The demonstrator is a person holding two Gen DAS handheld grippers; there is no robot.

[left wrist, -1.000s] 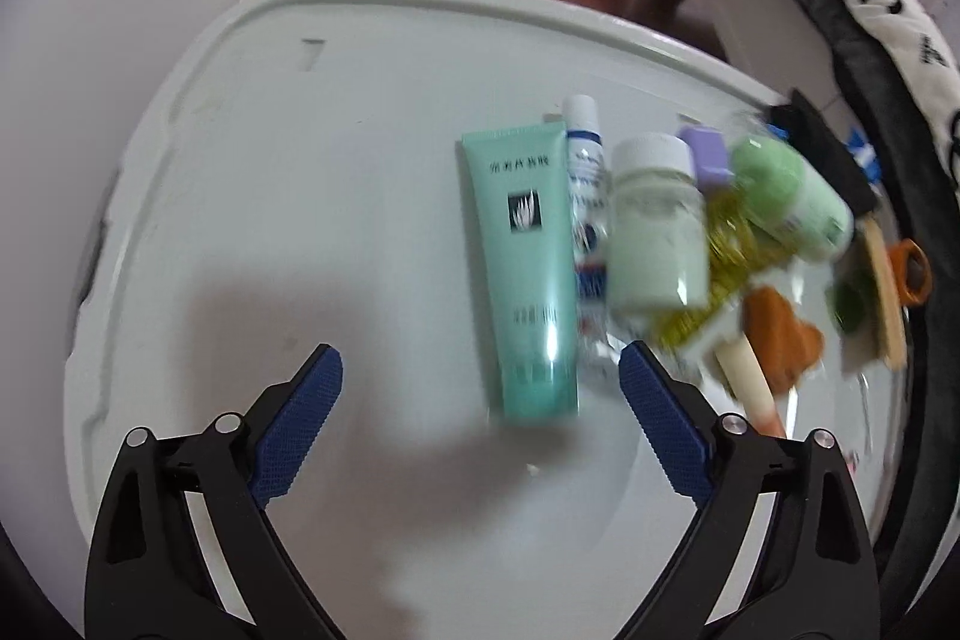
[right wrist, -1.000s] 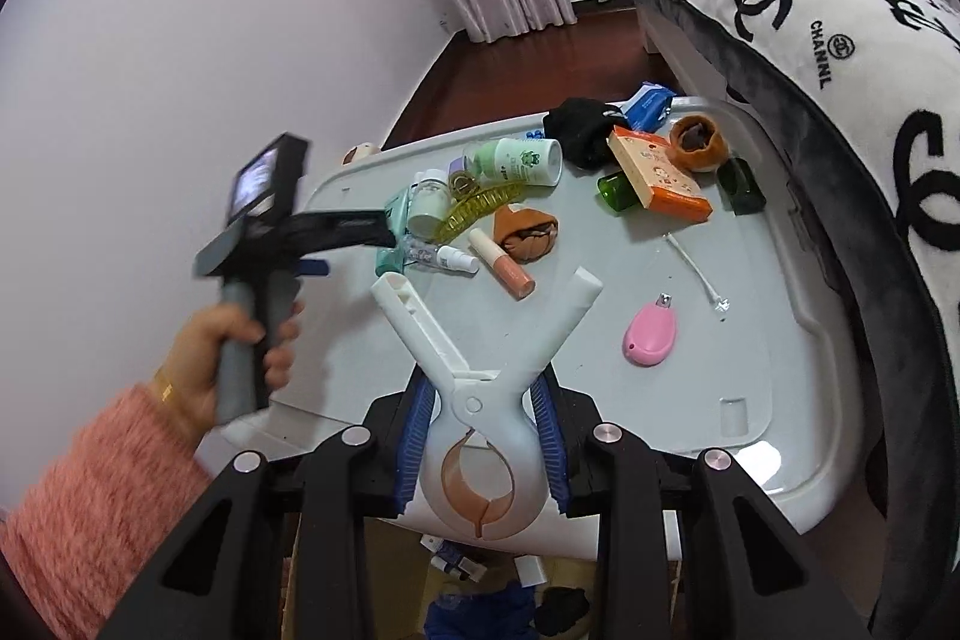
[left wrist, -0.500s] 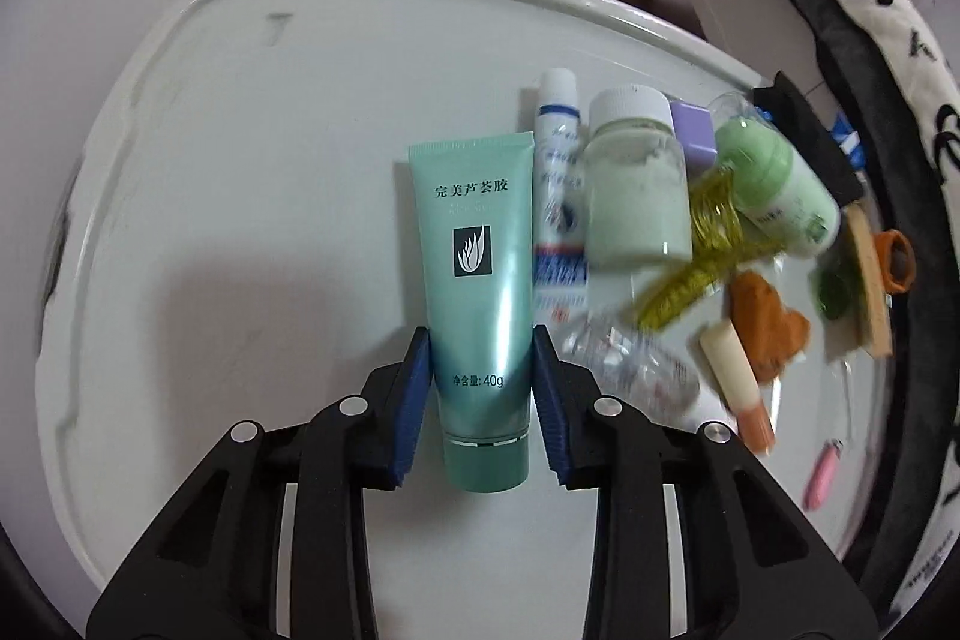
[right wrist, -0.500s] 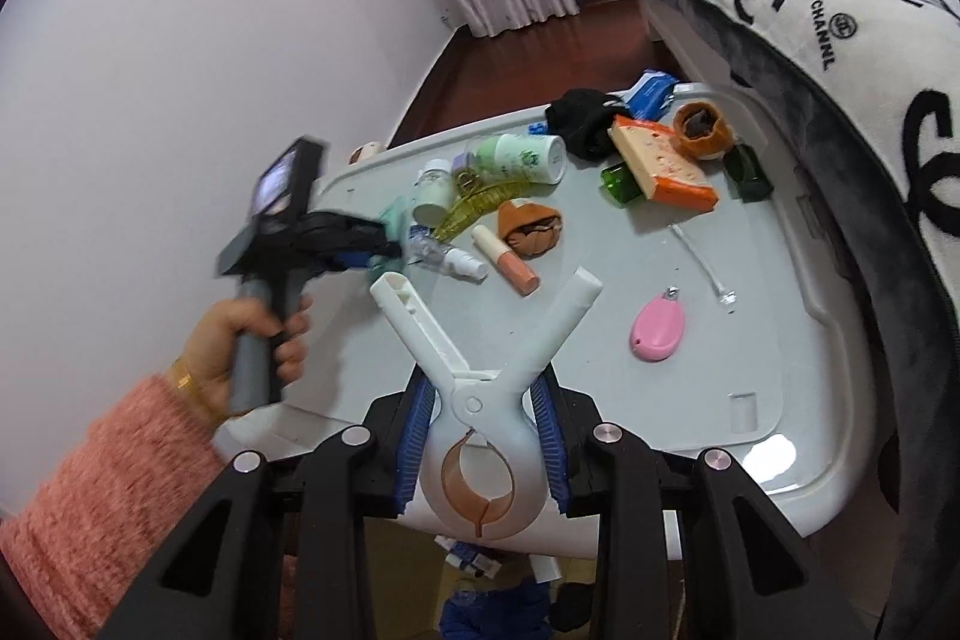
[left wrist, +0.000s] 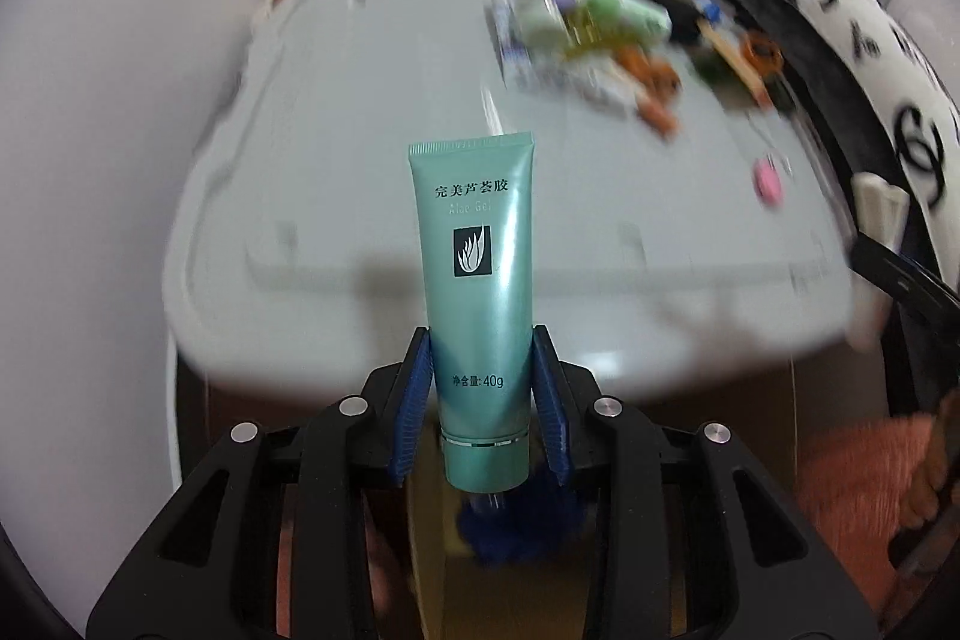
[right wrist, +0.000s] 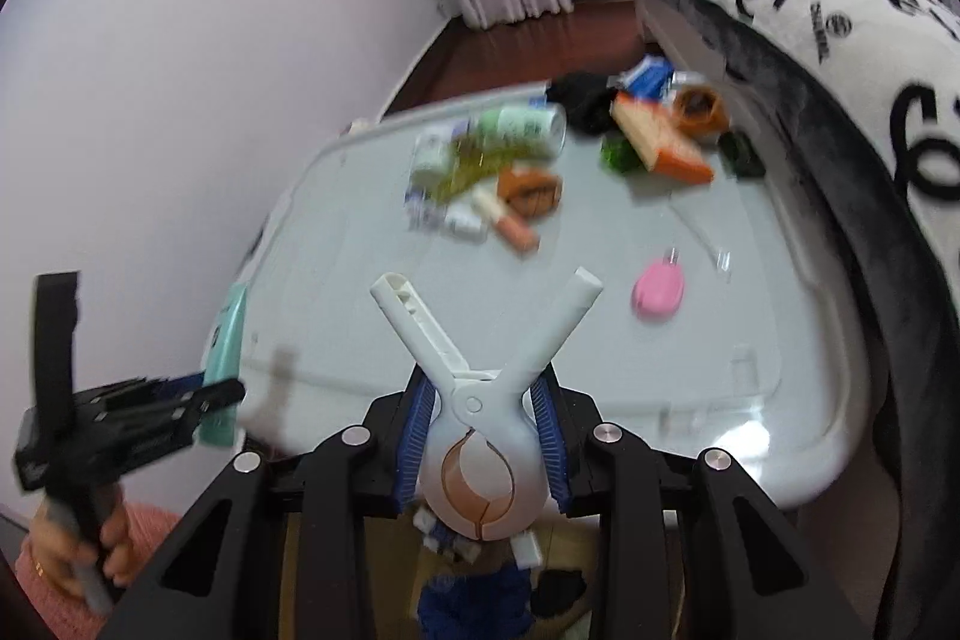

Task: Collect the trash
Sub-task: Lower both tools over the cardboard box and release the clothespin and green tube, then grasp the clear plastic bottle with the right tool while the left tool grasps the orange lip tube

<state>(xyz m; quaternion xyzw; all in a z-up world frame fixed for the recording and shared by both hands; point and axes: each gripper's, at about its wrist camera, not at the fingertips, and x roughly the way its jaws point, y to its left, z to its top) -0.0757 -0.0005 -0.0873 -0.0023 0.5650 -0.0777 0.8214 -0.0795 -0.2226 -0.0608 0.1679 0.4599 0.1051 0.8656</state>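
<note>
Both grippers loaded above the white table point(left wrist: 336, 196).

The left gripper point(left wrist: 482, 409) clenches a teal tube point(left wrist: 477, 280) near its cap, lifted off the table; its label reads "完美芦荟胶", "Aloe Gel" and "净含量: 40g". The right gripper point(right wrist: 485, 439) grips a white clamp point(right wrist: 480, 370), handles splayed forward. The blanket point(right wrist: 840, 10) reads "CHANNEL".

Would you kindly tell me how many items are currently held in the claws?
2: a teal aloe gel tube in the left claw, and a white plastic spring clamp in the right claw.
</note>
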